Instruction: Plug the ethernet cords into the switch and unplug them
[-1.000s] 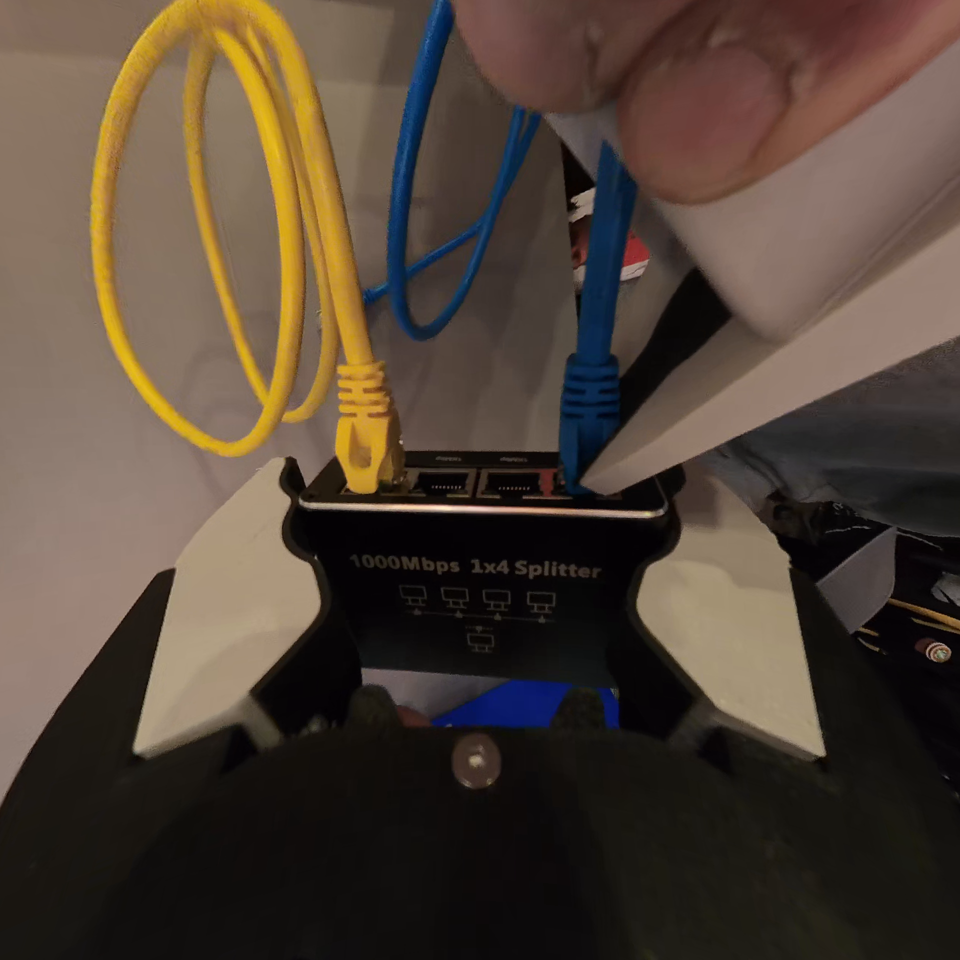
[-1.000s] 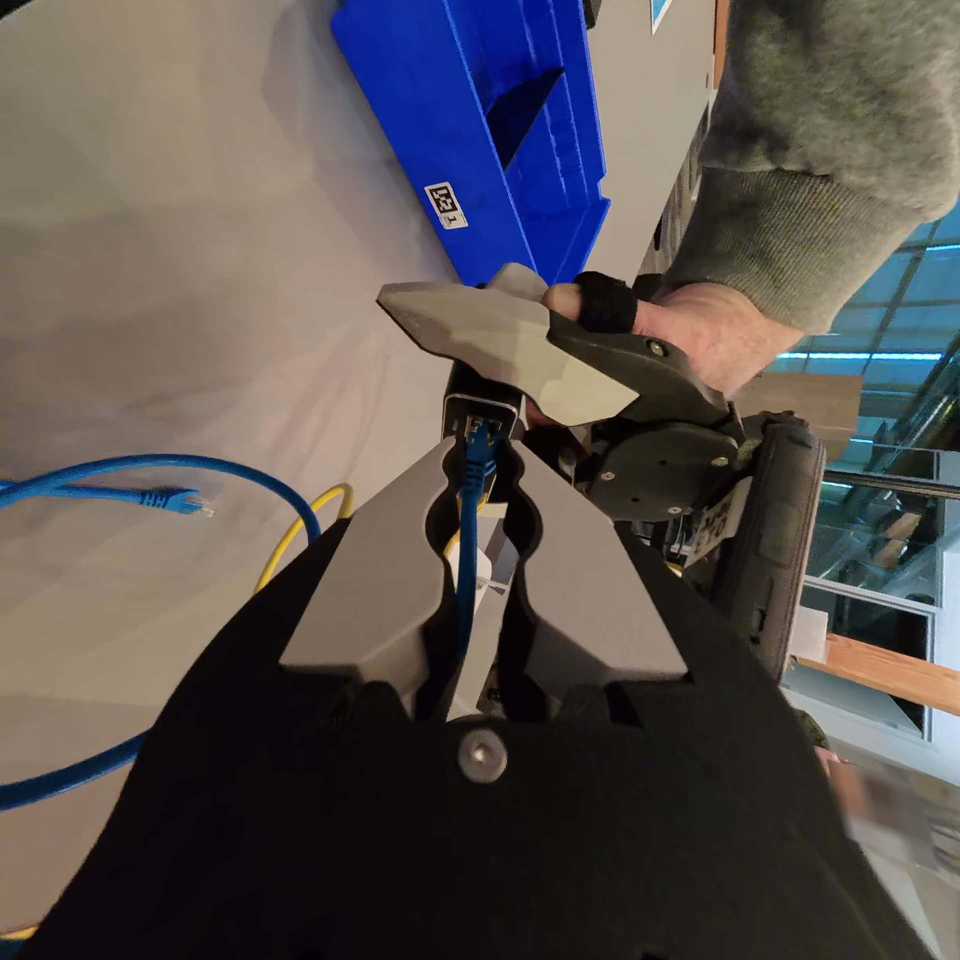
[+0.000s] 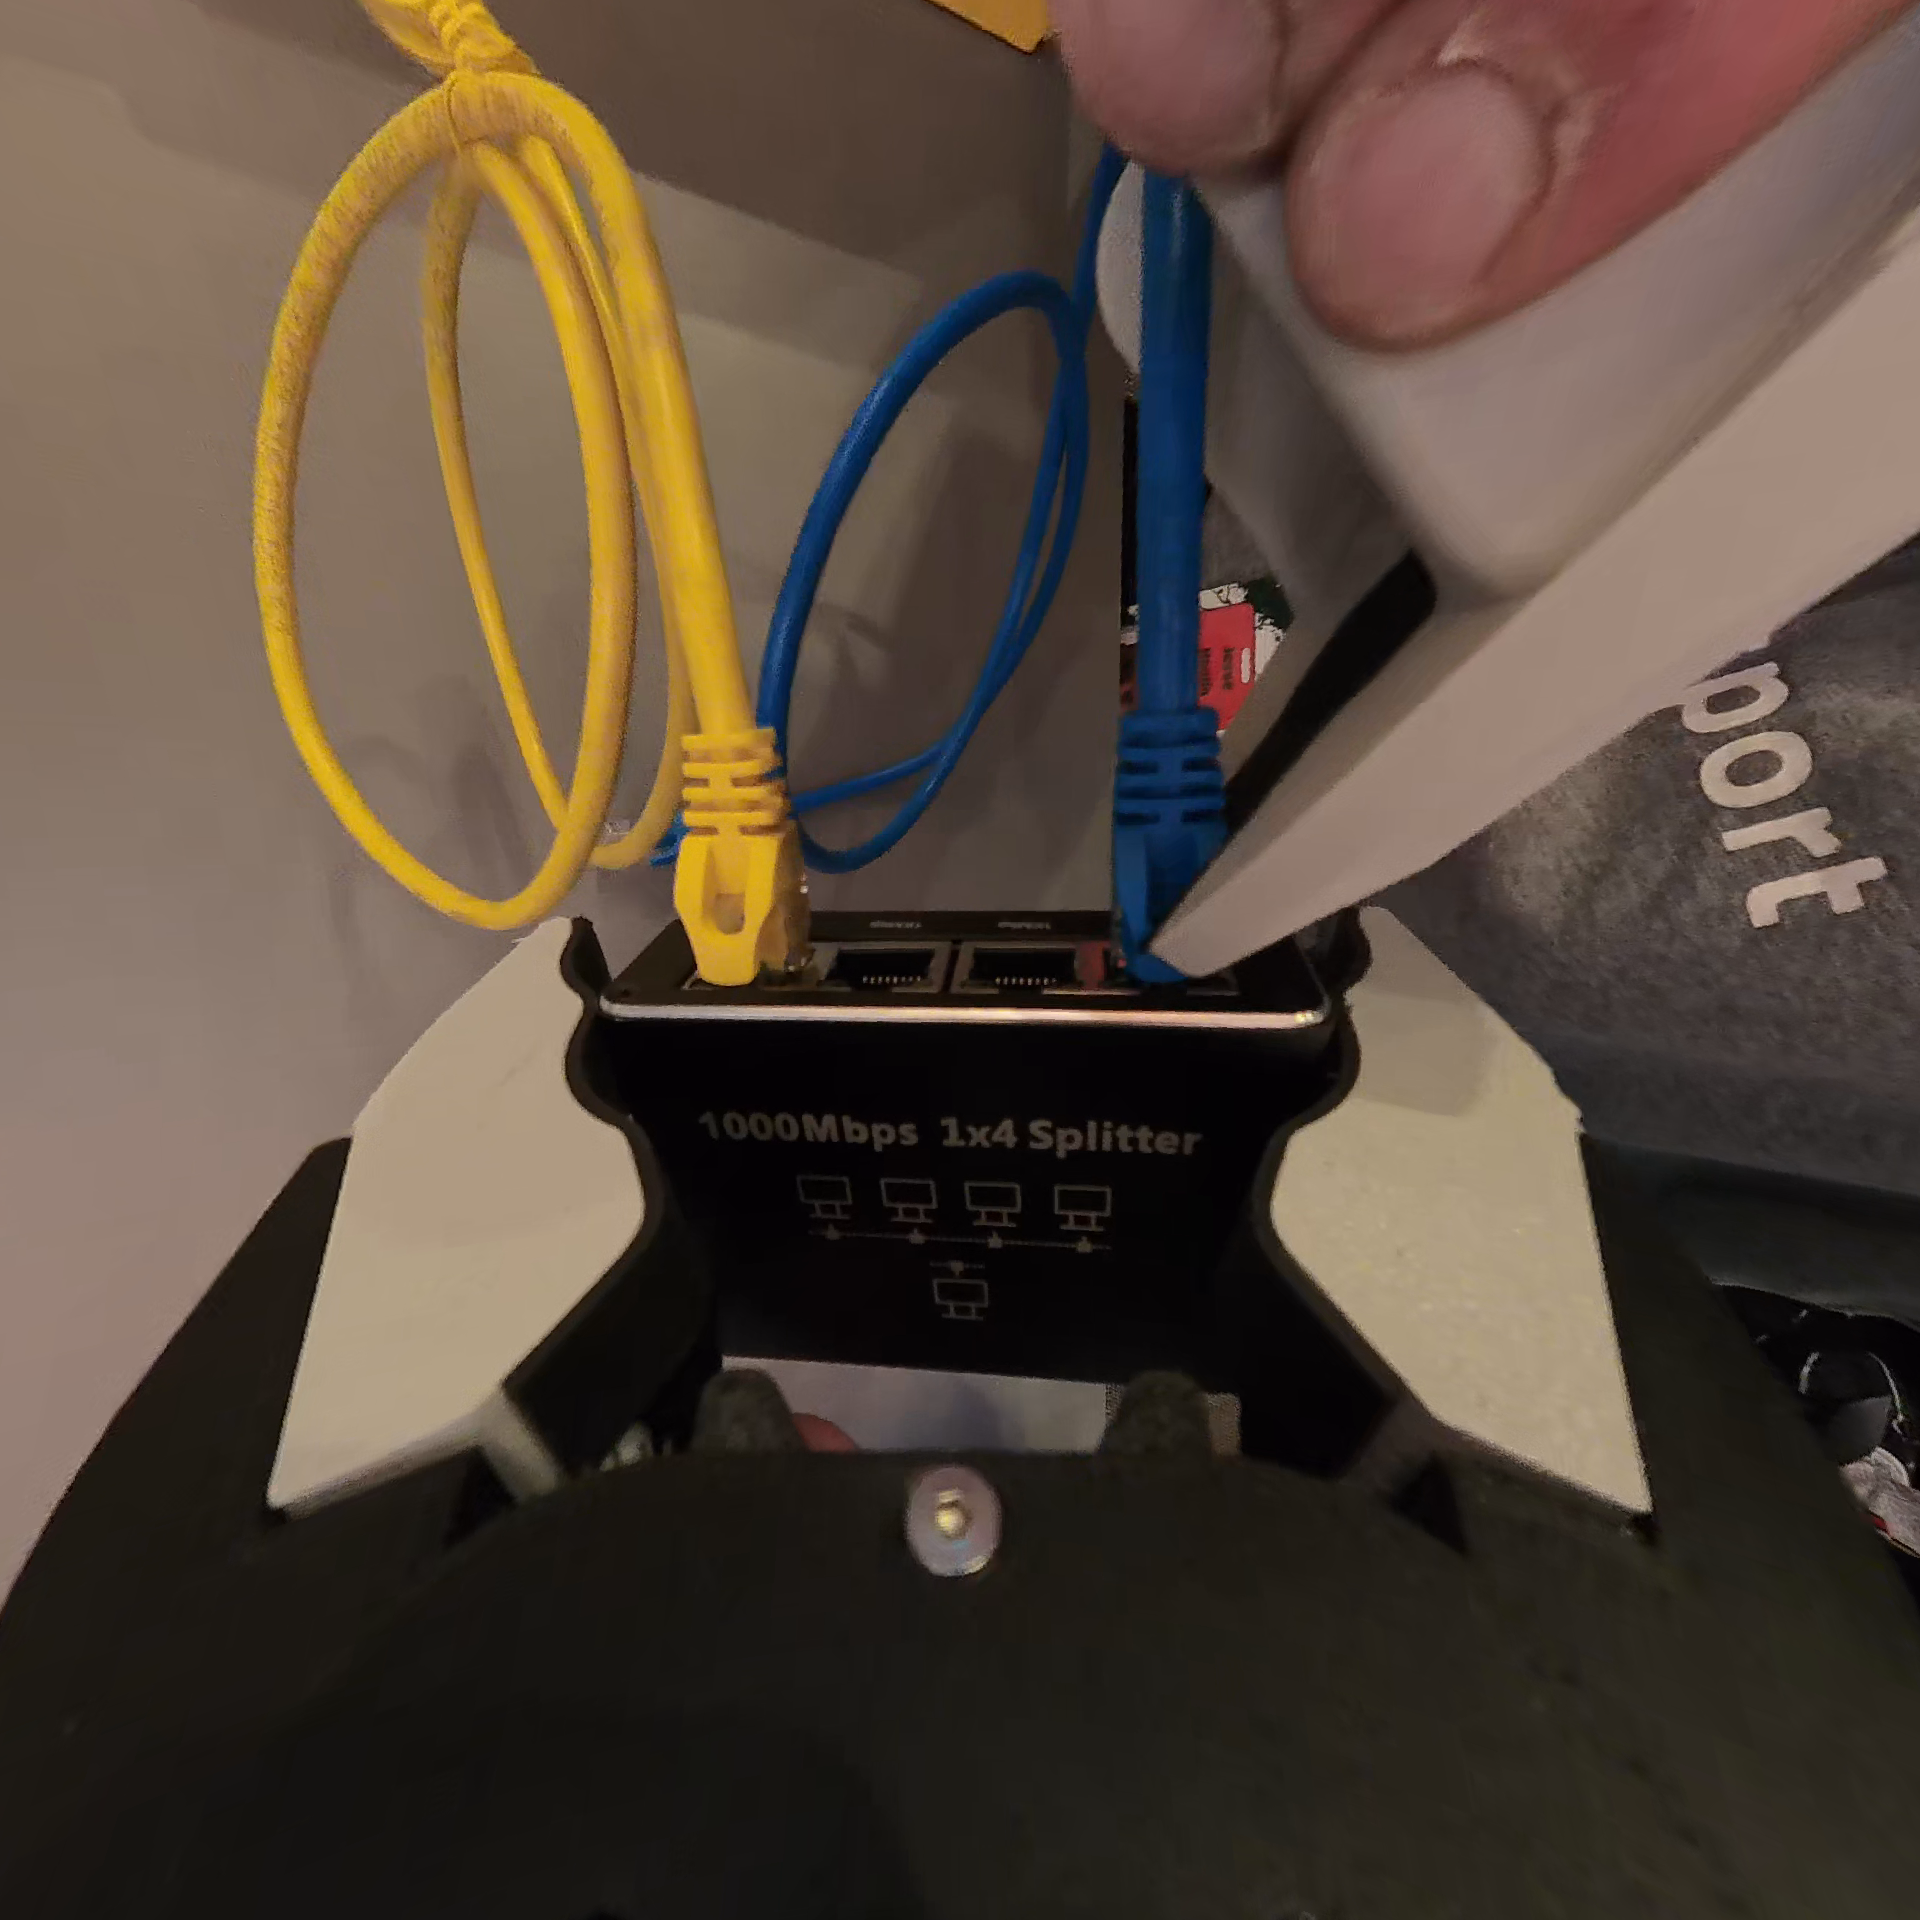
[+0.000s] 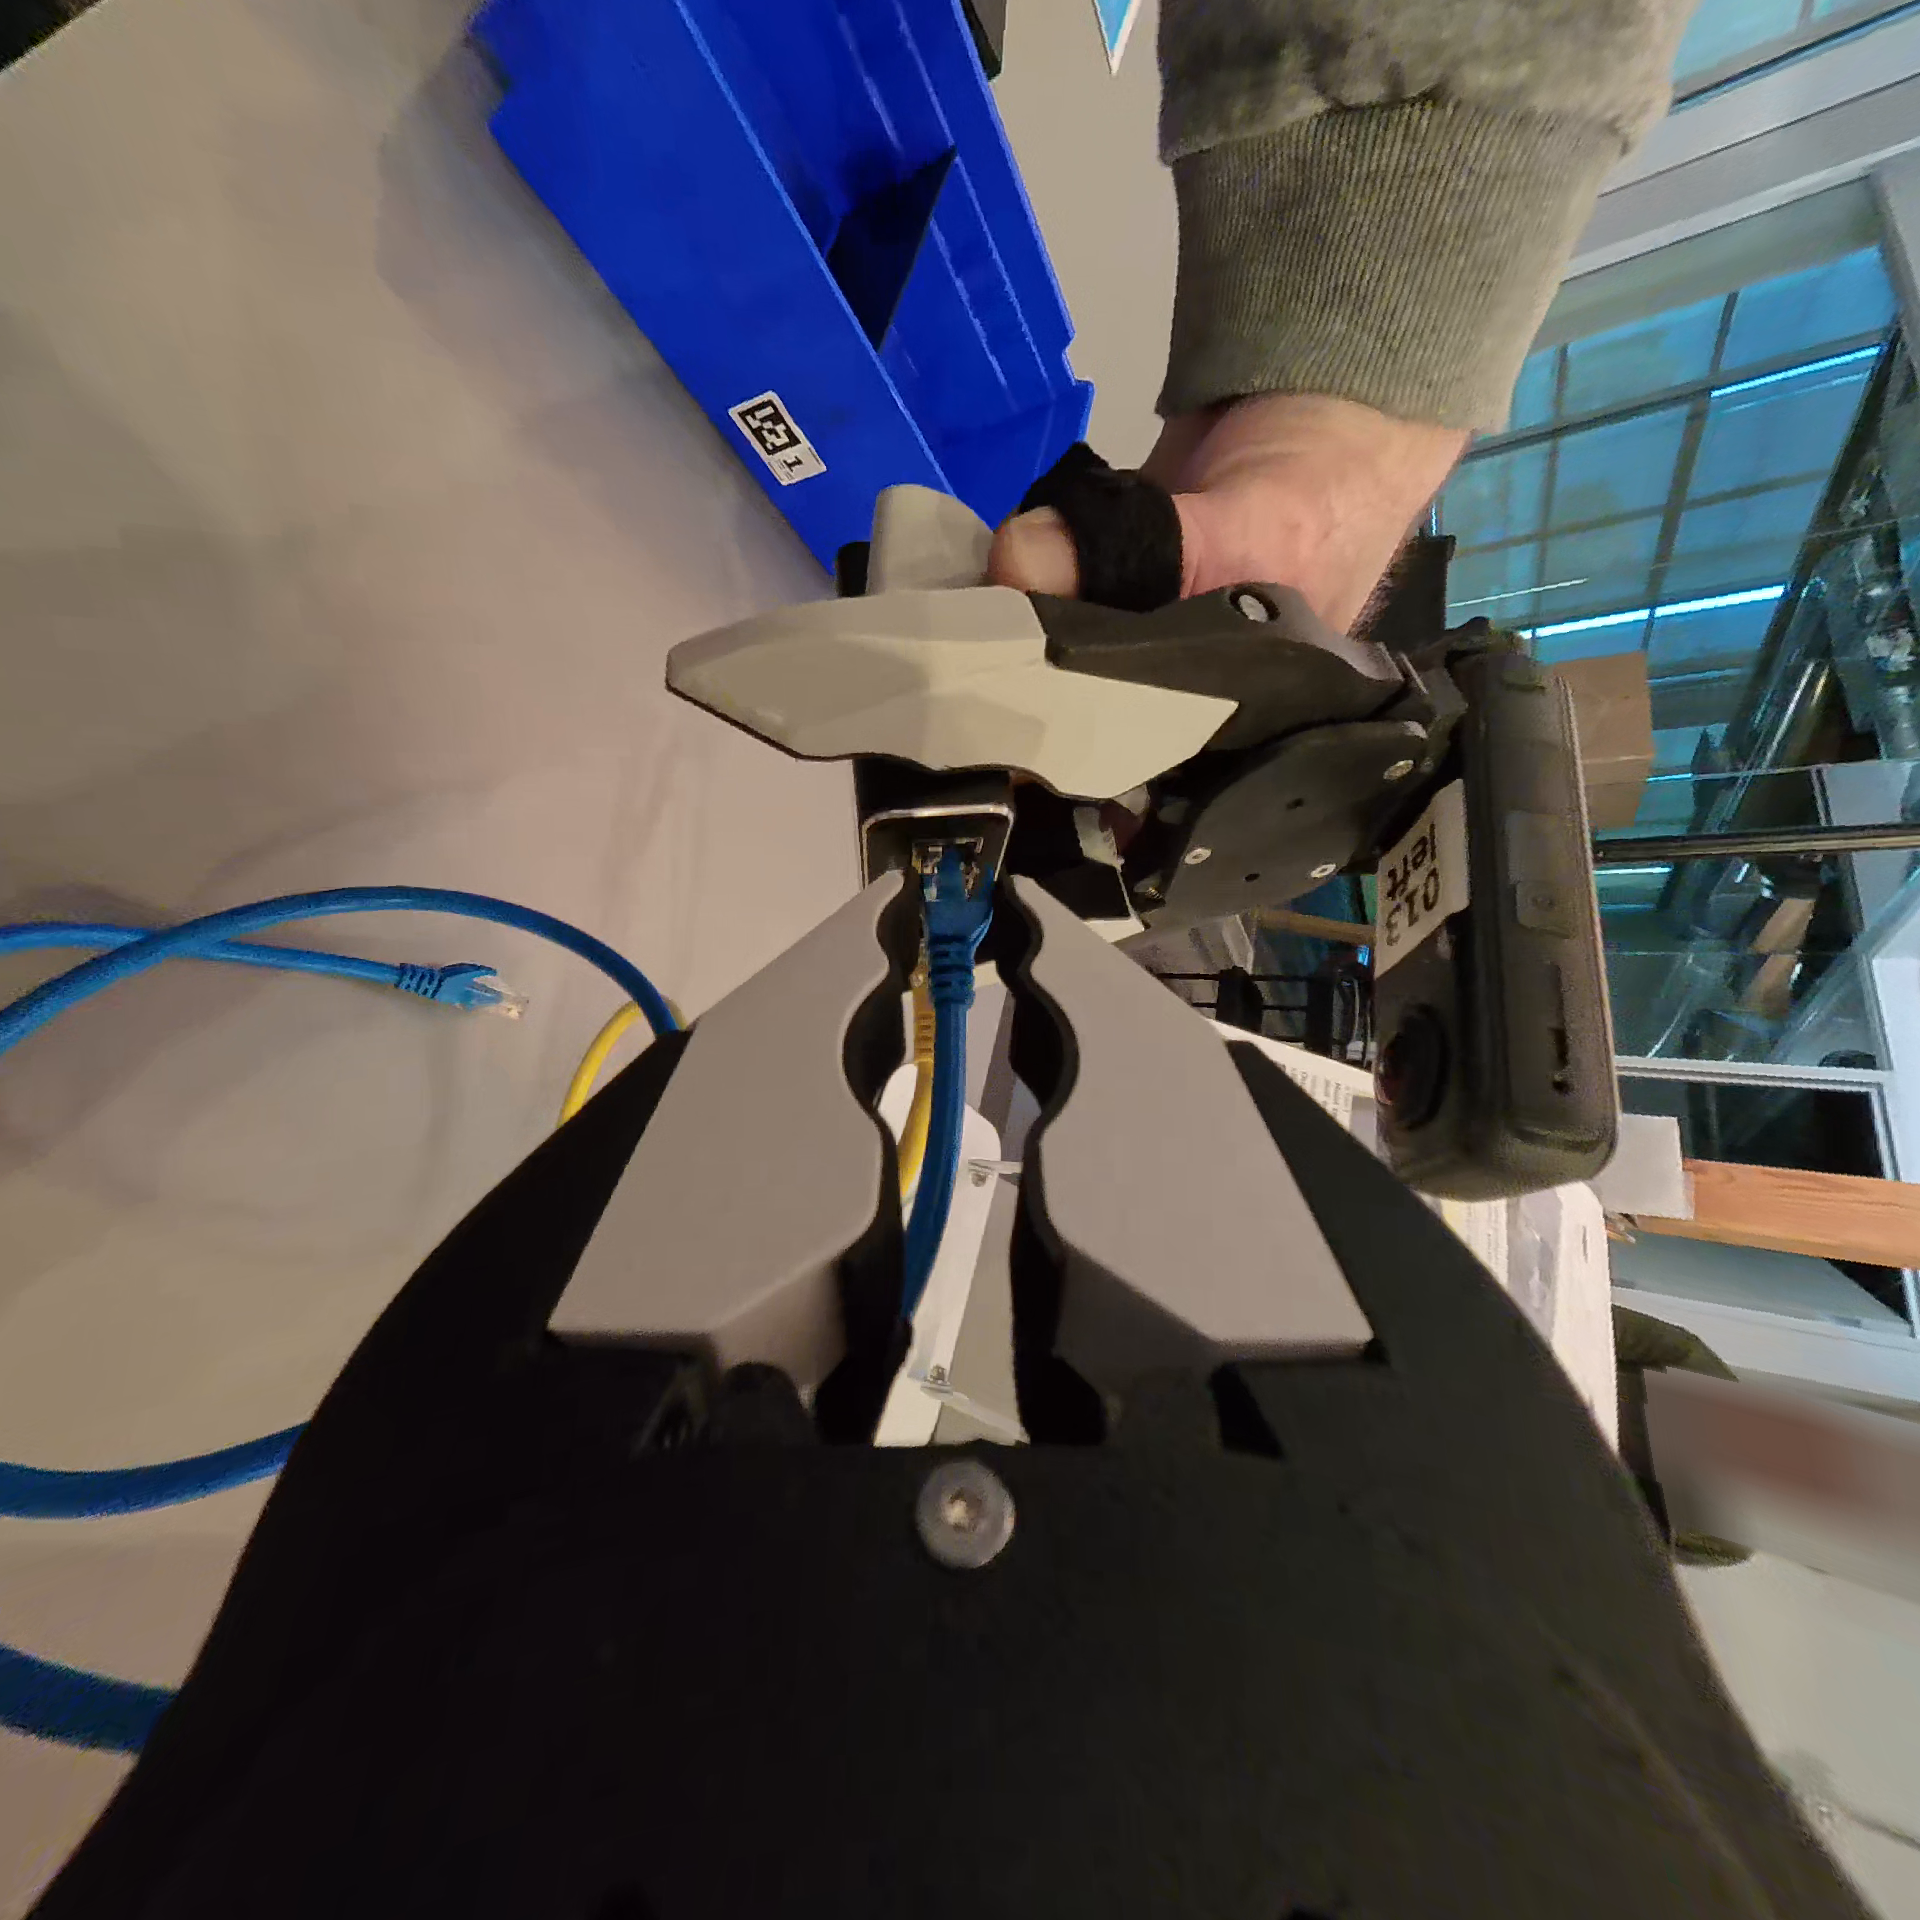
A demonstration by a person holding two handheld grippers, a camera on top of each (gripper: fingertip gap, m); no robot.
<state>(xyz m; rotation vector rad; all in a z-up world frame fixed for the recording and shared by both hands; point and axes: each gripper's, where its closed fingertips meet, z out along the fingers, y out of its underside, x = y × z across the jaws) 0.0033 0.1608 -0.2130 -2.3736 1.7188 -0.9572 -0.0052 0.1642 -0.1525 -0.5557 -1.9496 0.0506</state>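
While the black switch sits clamped between the two grey fingers of the left claw, its row of ports faces away from the camera. A yellow cord is plugged into the port at the far left of that row, and its slack hangs in loops above the grey counter. At the far right port stands the blue cord, its plug seated in or at the mouth of the socket (how deep it goes cannot be told). The two middle ports are open.

The right claw is nearly closed around the blue cord's plug, with its grey fingers on either side of the boot and the cable running back through the gap between them. In the left wrist view one of those fingers comes in as a pale wedge whose tip touches the plug at the switch, and a person's fingertips rest on it above.

Seen from the right wrist, the person's hand in a grey sleeve grips the left claw and holds the switch up off the counter. On the counter beyond lies a loose blue cable end, unplugged, and farther back a blue bin.
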